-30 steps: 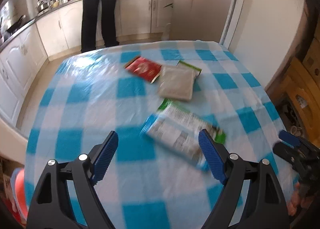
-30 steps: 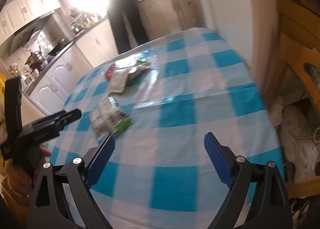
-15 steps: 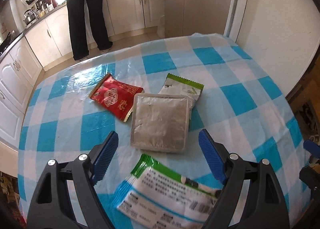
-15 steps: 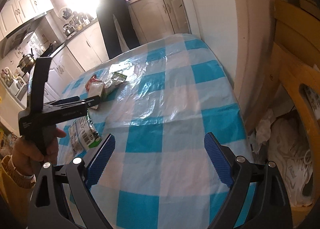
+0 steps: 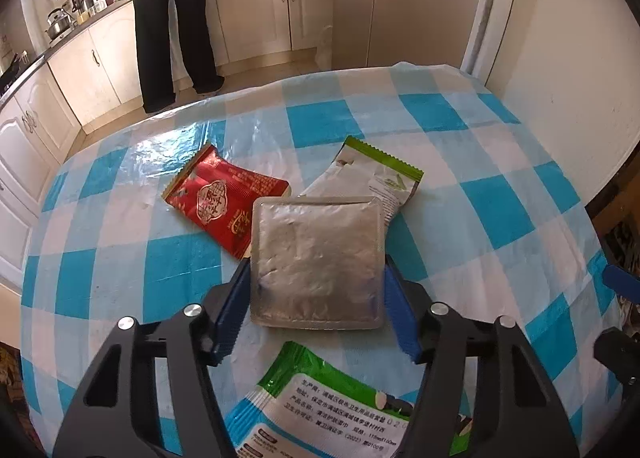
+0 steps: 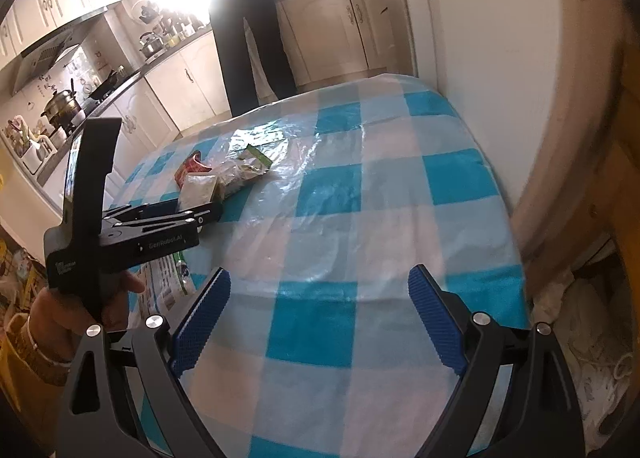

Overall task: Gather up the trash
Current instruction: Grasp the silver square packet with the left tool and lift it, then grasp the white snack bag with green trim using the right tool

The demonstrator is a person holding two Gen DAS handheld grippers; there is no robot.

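Several wrappers lie on the blue-and-white checked table (image 5: 500, 185). A flat silver foil pouch (image 5: 318, 262) lies between the two fingertips of my left gripper (image 5: 316, 306); the jaws stand close at its side edges, narrower than before. It overlaps a red snack packet (image 5: 216, 203) and a green-and-white packet (image 5: 376, 177). A green-and-white wipes pack (image 5: 336, 406) lies under the left gripper. In the right wrist view the silver pouch (image 6: 198, 189) shows ahead of the left gripper's body. My right gripper (image 6: 316, 322) is open and empty over bare cloth.
A person in black (image 5: 172, 17) stands at the kitchen counter beyond the table. Cream cabinets (image 5: 60, 77) run along the left. A white wall (image 5: 560, 57) borders the table's right side. White shoes (image 6: 592, 342) lie on the floor right of the table.
My left gripper moved forward over the wipes pack to the silver pouch and its jaws narrowed around it. My right gripper stayed open and shifted little.
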